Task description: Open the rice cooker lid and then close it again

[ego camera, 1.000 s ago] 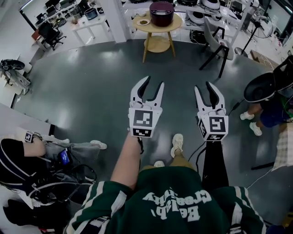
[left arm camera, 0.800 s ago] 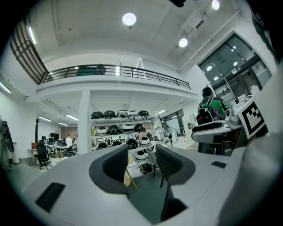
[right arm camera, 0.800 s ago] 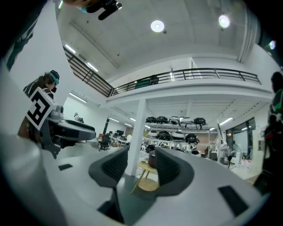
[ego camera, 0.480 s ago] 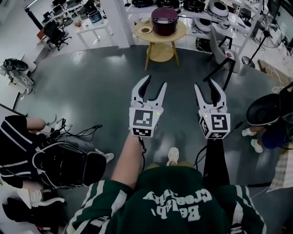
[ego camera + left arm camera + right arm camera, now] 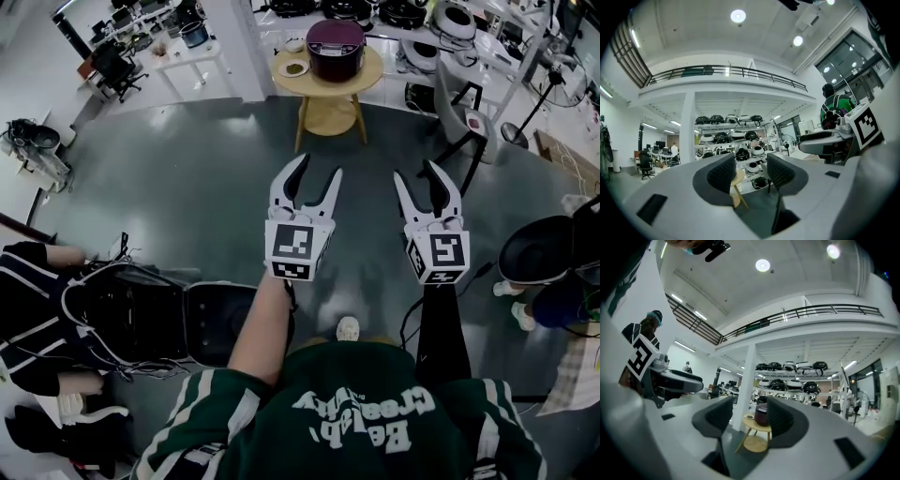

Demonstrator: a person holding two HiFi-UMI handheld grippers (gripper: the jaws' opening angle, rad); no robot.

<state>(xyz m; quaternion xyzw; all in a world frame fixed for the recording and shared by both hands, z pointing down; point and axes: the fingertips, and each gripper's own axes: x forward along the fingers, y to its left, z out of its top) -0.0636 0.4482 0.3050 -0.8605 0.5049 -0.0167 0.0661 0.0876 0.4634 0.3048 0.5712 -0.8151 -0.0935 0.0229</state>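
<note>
A dark maroon rice cooker (image 5: pixel 335 49) stands with its lid down on a round wooden table (image 5: pixel 361 73), far ahead across the grey floor. A small plate (image 5: pixel 293 67) sits beside it. My left gripper (image 5: pixel 319 167) is held level and pointed that way, open with nothing between its jaws. My right gripper (image 5: pixel 416 171) is beside it, its jaws opening and empty. In the right gripper view the cooker (image 5: pixel 761 414) and table (image 5: pixel 751 429) show between the jaws. The left gripper (image 5: pixel 751 172) view shows only the table's edge (image 5: pixel 738 178).
A grey chair (image 5: pixel 457 98) stands right of the table, with shelves of other cookers (image 5: pixel 450 19) behind. A seated person with a black bag (image 5: pixel 131 323) is at my left. Another person (image 5: pixel 553 272) is at my right. A white desk (image 5: pixel 192 56) stands far left.
The table and cooker have drawn nearer in the head view as I walk forward with both grippers. Both pairs of jaws stand a little wider. The seated person's bag has come into view.
</note>
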